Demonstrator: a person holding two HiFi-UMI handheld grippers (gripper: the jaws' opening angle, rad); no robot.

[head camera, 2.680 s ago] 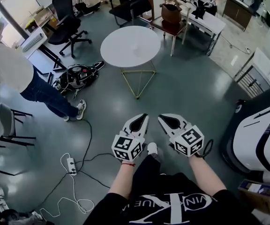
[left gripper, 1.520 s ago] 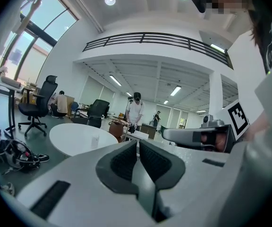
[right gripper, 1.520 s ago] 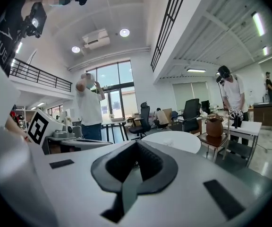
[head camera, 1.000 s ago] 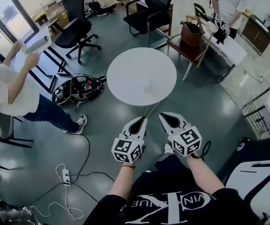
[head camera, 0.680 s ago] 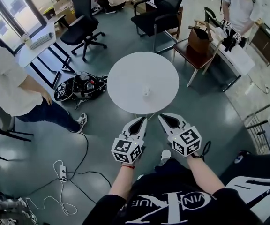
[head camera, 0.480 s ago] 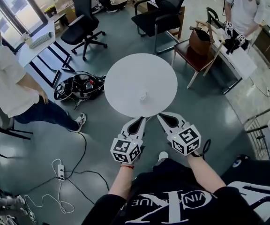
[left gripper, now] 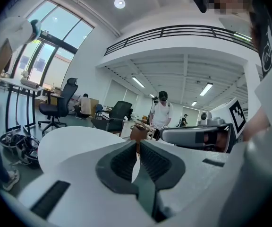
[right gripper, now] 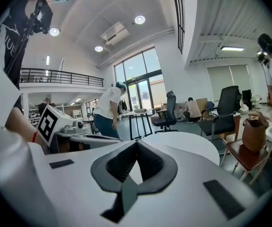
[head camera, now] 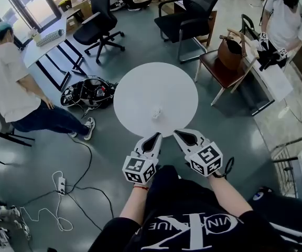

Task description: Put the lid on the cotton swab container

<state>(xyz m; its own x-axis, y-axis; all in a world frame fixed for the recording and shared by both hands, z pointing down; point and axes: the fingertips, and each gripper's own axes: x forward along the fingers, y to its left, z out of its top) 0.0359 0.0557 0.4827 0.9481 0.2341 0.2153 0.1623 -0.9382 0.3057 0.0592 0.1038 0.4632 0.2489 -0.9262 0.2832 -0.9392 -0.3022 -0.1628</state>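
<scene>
left tool (head camera: 158, 136) and right tool (head camera: 176, 133) closed, empty

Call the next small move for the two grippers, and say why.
Probably bring both forward over the table toward the small white container. The left gripper and right gripper are shut, empty, and sit at the table's near edge, short of the container. The lid can't be made out from here.

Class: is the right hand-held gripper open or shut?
Shut and empty: in the right gripper view the right hand-held gripper shows jaw tips touching, nothing between them.
</scene>
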